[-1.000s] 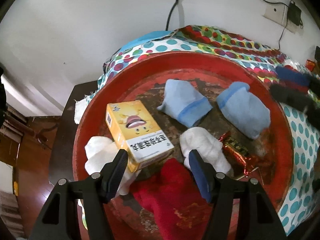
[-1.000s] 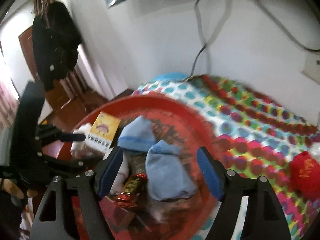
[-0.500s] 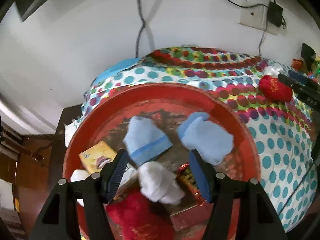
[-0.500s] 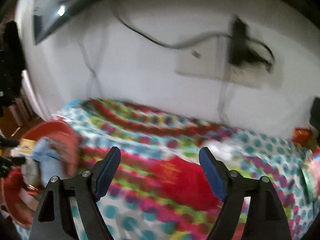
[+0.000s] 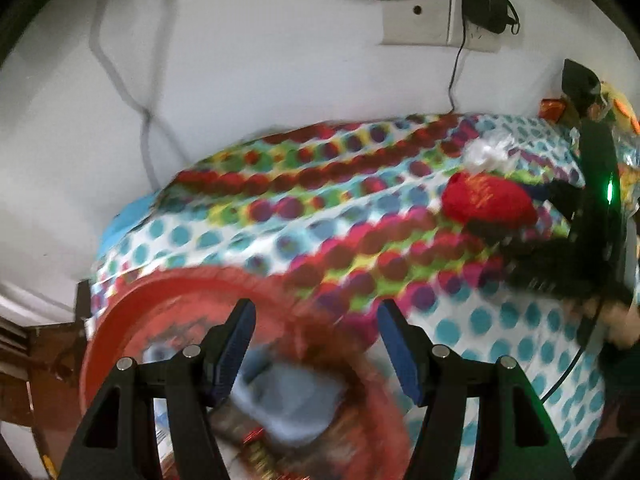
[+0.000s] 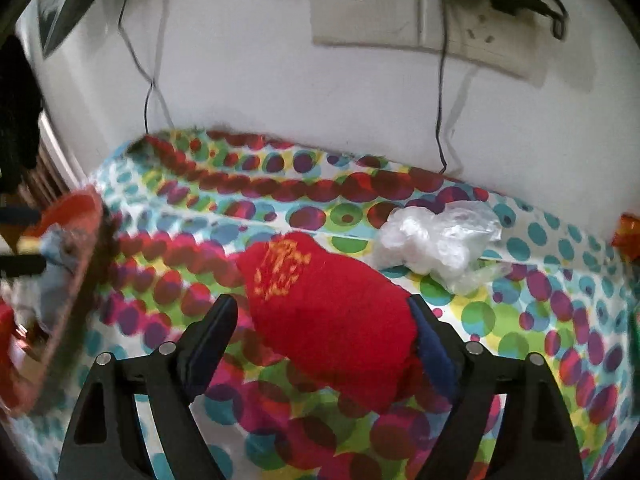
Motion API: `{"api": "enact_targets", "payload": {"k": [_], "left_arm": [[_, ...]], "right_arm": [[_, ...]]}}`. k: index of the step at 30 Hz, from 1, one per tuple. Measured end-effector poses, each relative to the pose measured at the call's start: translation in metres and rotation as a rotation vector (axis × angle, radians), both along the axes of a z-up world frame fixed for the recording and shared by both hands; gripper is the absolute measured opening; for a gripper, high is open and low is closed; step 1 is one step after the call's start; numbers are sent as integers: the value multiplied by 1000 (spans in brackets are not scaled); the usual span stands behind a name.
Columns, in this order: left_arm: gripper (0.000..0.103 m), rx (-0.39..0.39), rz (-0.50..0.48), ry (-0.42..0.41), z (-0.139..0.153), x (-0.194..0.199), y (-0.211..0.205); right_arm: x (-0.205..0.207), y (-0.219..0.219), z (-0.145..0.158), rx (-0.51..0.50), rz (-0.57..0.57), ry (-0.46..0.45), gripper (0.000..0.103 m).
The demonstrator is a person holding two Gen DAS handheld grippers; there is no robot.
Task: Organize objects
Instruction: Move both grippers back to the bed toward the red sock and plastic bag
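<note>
The right tool (image 6: 322, 334) stands spread around the red sock (image 6: 328, 320) on the dotted bench (image 6: 520, 312) (not yet pinching), so the pickup is in hand and next needs a squeeze, while the left tool (image 5: 316, 344), spread and empty, hangs over the red tray (image 5: 120, 320).

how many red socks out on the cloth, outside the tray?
1. The red sock lies on the dotted cloth between the fingers of the right claw, beside a crumpled plastic bag. The red tray is blurred; more may lie inside.
</note>
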State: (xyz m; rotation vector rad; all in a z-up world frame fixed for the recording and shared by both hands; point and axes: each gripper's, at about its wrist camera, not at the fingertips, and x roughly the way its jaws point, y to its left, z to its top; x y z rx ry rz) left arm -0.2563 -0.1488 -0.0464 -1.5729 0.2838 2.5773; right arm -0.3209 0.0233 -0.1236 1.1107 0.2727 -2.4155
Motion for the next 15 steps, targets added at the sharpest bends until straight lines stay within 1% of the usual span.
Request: {"api": "enact_targets", "payload": {"k": [2, 3, 4, 5, 7, 8, 10, 11, 14, 15], "left_arm": [[65, 13, -12, -5, -4, -16, 15], [65, 15, -19, -10, -6, -25, 22], [65, 10, -29, -15, -9, -34, 31], [65, 6, -41, -8, -10, -41, 40], [65, -1, -84, 11, -14, -59, 62], [65, 3, -102, 16, -16, -65, 69], [65, -4, -159, 28, -22, -79, 91], [65, -7, -199, 34, -25, -85, 103], [65, -50, -329, 70, -36, -101, 142], [65, -65, -352, 84, -39, -105, 150]], "right_arm": [[-1, 1, -1, 23, -5, 10, 56], [-1, 3, 0, 23, -8, 14, 51], [0, 5, 1, 39, -11, 20, 41], [1, 8, 2, 39, -12, 21, 35], [6, 21, 7, -1, -9, -12, 34], [12, 29, 8, -6, -14, -21, 34], [28, 48, 10, 16, -35, -13, 34], [36, 60, 10, 17, -40, -16, 34], [54, 92, 10, -4, -57, -33, 34], [59, 101, 7, -5, -68, -43, 34]]}}
